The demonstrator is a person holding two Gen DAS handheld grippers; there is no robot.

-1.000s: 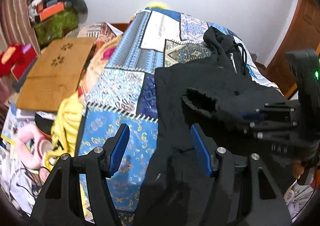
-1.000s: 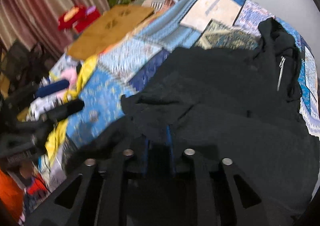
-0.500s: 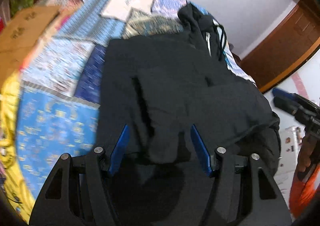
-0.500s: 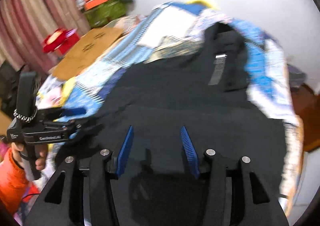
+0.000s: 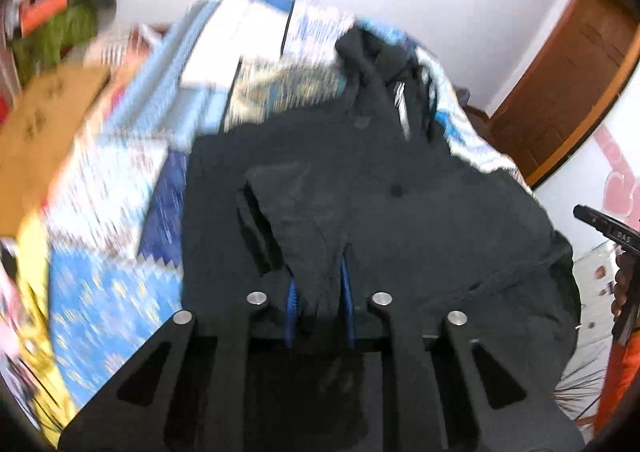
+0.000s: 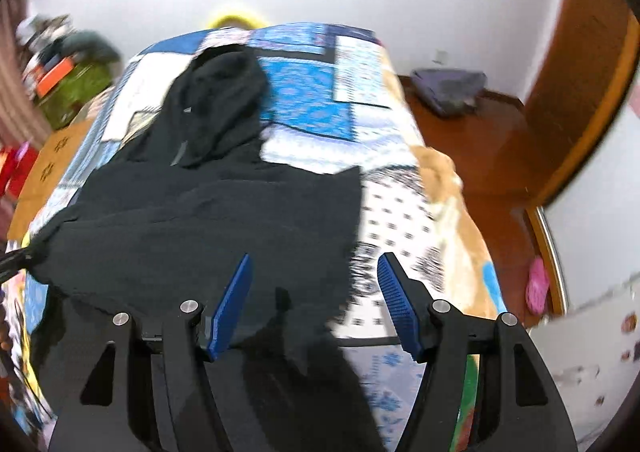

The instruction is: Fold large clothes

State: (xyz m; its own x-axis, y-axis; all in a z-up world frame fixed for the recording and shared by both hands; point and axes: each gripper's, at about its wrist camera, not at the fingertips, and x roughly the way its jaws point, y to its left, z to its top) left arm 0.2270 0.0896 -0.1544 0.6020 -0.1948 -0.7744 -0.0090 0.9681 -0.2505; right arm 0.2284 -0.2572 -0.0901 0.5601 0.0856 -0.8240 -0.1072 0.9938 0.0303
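Observation:
A large black hooded garment [image 5: 400, 188] lies spread on a bed with a blue patchwork cover [image 5: 132, 188], hood toward the far wall. My left gripper [image 5: 320, 284] is shut on a fold of the black fabric near its lower middle. In the right wrist view the same garment [image 6: 208, 220] covers the left of the bed. My right gripper [image 6: 316, 292] is open and empty above the garment's right lower edge, with cloth below the left finger and bedcover below the right finger.
A brown cardboard sheet [image 5: 36, 124] and clutter lie left of the bed. A wooden door [image 5: 568, 92] stands at the right. The other handheld gripper [image 5: 612, 236] shows at the far right. A grey bundle [image 6: 448, 88] sits on the wooden floor.
My left gripper has closed on a fold of the black garment. My right gripper let go of the cloth, opened and swung to the garment's right edge.

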